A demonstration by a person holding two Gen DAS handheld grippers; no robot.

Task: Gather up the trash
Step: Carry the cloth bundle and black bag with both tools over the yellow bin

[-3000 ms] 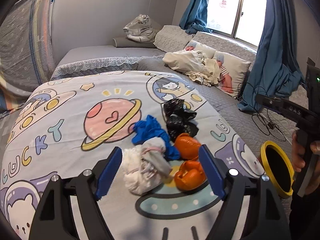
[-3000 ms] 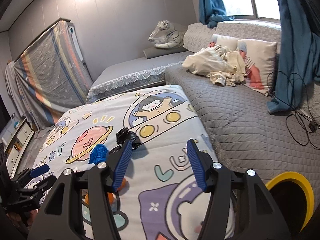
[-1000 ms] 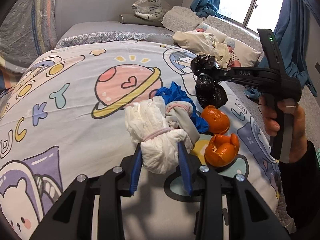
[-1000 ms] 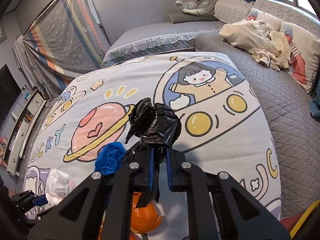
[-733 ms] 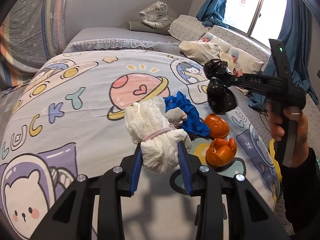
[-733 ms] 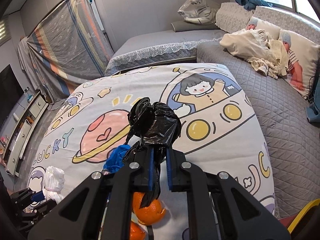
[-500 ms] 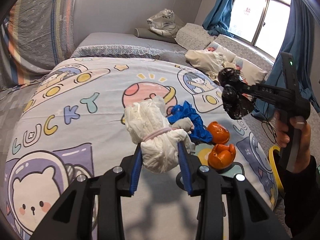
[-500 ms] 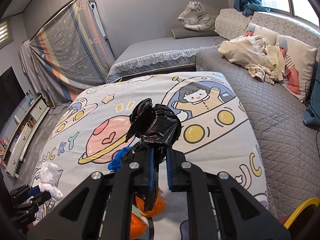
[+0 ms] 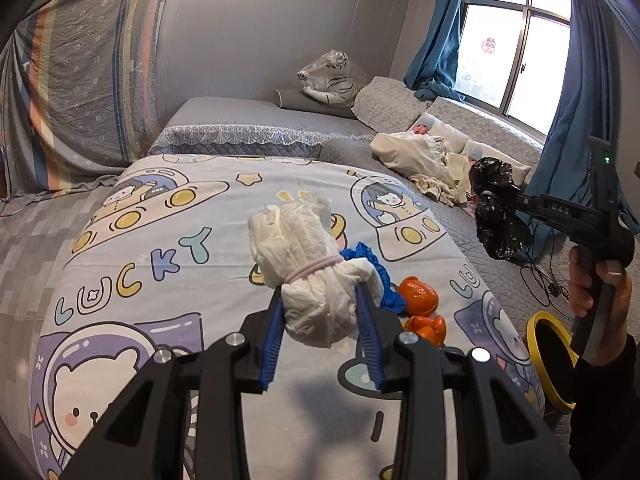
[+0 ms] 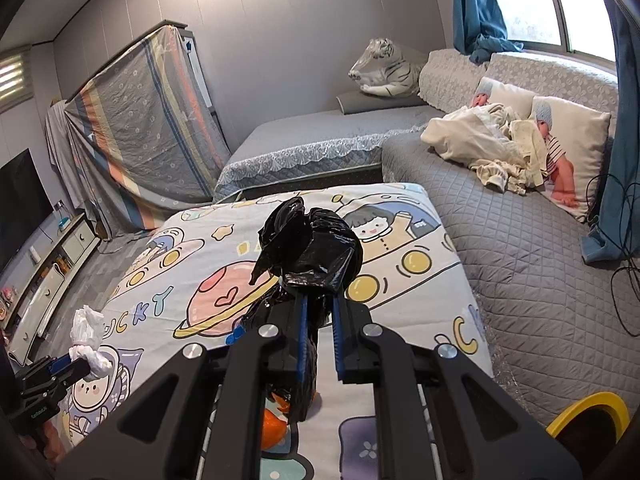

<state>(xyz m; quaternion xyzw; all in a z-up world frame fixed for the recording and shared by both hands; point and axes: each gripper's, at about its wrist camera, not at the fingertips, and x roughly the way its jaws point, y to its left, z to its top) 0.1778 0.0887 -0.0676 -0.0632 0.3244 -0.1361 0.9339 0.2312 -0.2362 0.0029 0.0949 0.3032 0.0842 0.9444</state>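
Observation:
My left gripper (image 9: pixel 320 300) is shut on a rolled white diaper (image 9: pixel 304 264) tied with a pink band, held above the cartoon bedsheet (image 9: pixel 160 240). My right gripper (image 10: pixel 319 312) is shut on a crumpled black plastic bag (image 10: pixel 312 248), also lifted off the bed. In the left wrist view the black bag (image 9: pixel 496 212) hangs at the right from the right gripper, gripped by a hand (image 9: pixel 600 292). On the sheet lie a blue crumpled scrap (image 9: pixel 376 268) and two orange peels (image 9: pixel 418 300). A yellow-rimmed bin (image 9: pixel 548 360) stands at the bed's right edge.
A grey quilted sofa bed (image 10: pixel 520 248) with pillows and a cream blanket lies to the right. A tiger plush (image 9: pixel 328 80) sits at the back. A covered mattress (image 9: pixel 80 92) leans on the left wall. Cables (image 10: pixel 624 220) trail by the blue curtain.
Both grippers have risen from the bed with their loads. The diaper and the black bag now hang higher above the sheet, and more of the room shows.

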